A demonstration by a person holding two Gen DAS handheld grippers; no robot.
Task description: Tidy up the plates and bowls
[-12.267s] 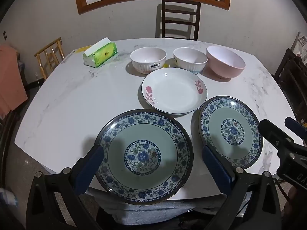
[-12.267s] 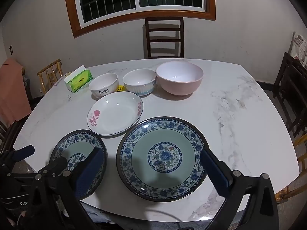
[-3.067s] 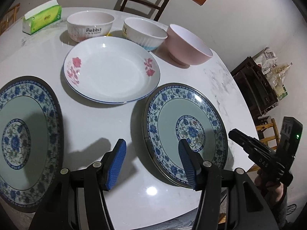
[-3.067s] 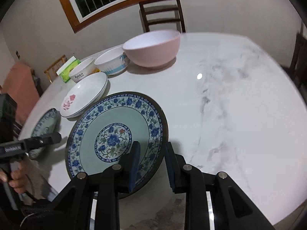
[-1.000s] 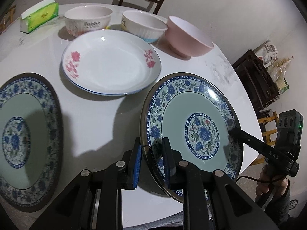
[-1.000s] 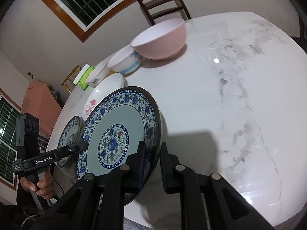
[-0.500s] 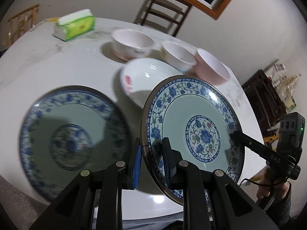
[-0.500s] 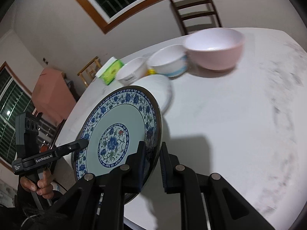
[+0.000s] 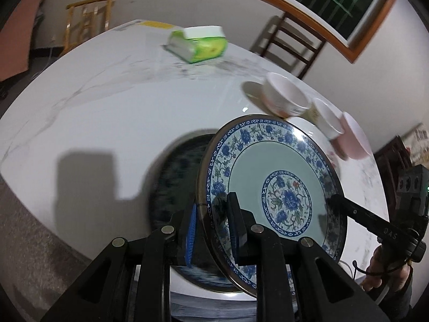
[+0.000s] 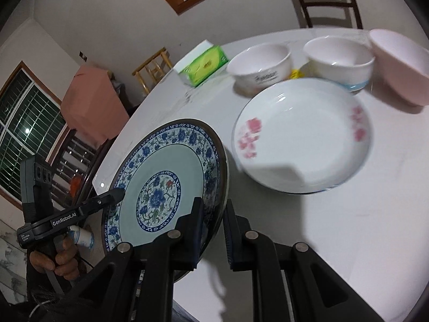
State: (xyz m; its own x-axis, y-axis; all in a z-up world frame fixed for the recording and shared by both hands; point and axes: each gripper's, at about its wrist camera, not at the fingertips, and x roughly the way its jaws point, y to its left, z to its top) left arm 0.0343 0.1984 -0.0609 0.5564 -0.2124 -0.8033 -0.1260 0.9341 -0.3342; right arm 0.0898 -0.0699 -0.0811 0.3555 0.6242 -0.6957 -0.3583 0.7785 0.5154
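Both tools clamp one blue-patterned plate by opposite rims and hold it tilted above the worktop. In the left wrist view the left tool sits at lower centre, its two pads closed on the plate's near rim, while the right tool reaches in from the lower right, gripped by a hand, its tip on the far rim. Under the held plate, lower centre, lies a second plate, dark and blurred, flat on the worktop. In the right wrist view the right tool's pads pinch the plate's rim at lower centre, and the left tool comes in from the lower left. A white plate with pink flowers lies right of centre. Behind it, along the upper right, stand a white bowl with lettering, a second white bowl and a pink bowl. A green tissue box rests at upper centre.
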